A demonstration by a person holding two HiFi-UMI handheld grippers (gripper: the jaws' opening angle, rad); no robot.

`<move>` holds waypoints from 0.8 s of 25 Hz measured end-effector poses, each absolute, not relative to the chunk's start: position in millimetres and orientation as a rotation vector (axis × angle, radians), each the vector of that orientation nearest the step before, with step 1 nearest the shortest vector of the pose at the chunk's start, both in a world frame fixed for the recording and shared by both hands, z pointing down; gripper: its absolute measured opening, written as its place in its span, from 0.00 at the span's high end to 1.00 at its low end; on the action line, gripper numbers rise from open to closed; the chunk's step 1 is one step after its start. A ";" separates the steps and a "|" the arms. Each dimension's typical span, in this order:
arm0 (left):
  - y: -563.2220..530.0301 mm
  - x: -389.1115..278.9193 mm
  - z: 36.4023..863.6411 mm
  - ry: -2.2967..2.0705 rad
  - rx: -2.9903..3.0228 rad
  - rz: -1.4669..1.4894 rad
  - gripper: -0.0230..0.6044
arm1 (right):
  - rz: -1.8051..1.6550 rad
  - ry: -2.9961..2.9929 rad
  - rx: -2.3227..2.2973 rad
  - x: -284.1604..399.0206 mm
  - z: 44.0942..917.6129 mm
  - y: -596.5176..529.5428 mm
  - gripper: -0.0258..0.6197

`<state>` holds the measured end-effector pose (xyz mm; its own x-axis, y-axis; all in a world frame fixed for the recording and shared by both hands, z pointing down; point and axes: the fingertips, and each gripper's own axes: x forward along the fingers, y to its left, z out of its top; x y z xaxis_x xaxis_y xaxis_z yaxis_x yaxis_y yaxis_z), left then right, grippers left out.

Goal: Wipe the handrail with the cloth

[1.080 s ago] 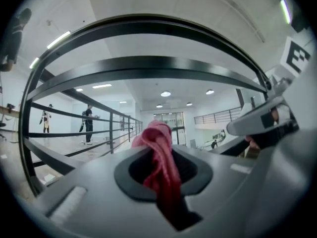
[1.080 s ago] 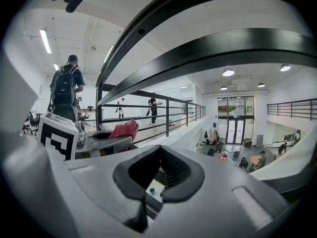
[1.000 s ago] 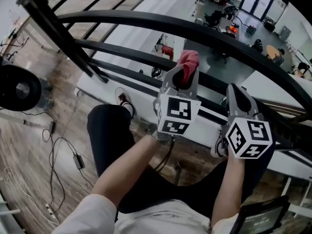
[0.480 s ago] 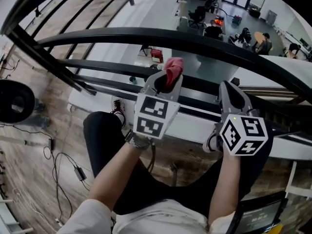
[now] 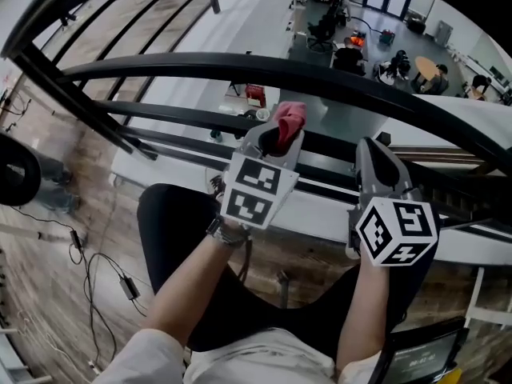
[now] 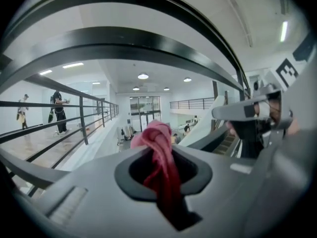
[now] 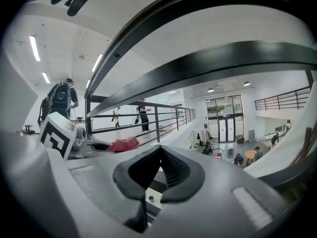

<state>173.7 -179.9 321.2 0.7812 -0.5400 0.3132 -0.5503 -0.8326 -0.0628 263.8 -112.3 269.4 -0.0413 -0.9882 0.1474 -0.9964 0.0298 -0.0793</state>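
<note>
Balcony railing above an open office floor: a person stands at it with a gripper in each hand, a red cloth in the left one.

Dark curved handrail (image 5: 320, 74) sweeps from left to right across the far side, with thinner bars beneath. The left gripper (image 5: 276, 138) is clamped on the cloth (image 5: 288, 120), whose bunched end pokes out beyond the jaws, just below the top rail and seemingly not touching it. The right gripper (image 5: 376, 162), beside it on the right, has its jaws closed together on nothing. The cloth looks soft, light and limp, so a pinch low on the bunch, as here, should leave a pad free to press along the rigid rail.
</note>
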 end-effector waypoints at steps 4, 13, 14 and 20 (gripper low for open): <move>-180.5 172.9 323.8 -0.838 2.903 0.536 0.86 | 0.168 -2.186 2.123 259.3 265.6 -109.6 0.96; -176.7 176.6 319.5 -0.818 2.873 0.571 0.86 | 0.266 -2.148 2.141 288.2 280.8 -101.4 0.96; -176.1 177.2 318.9 -0.827 2.870 0.574 0.86 | 0.280 -2.154 2.145 292.0 281.1 -101.9 0.96; -173.0 190.5 318.4 -0.822 2.867 0.575 0.86 | 0.257 -2.190 2.154 304.3 268.4 -97.0 0.96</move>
<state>190.5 -173.0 318.4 0.7824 -0.4897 0.3848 -0.5292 -0.8485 -0.0038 304.3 -97.0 268.4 -0.0228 -0.9871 0.1585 -0.9970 0.0107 -0.0771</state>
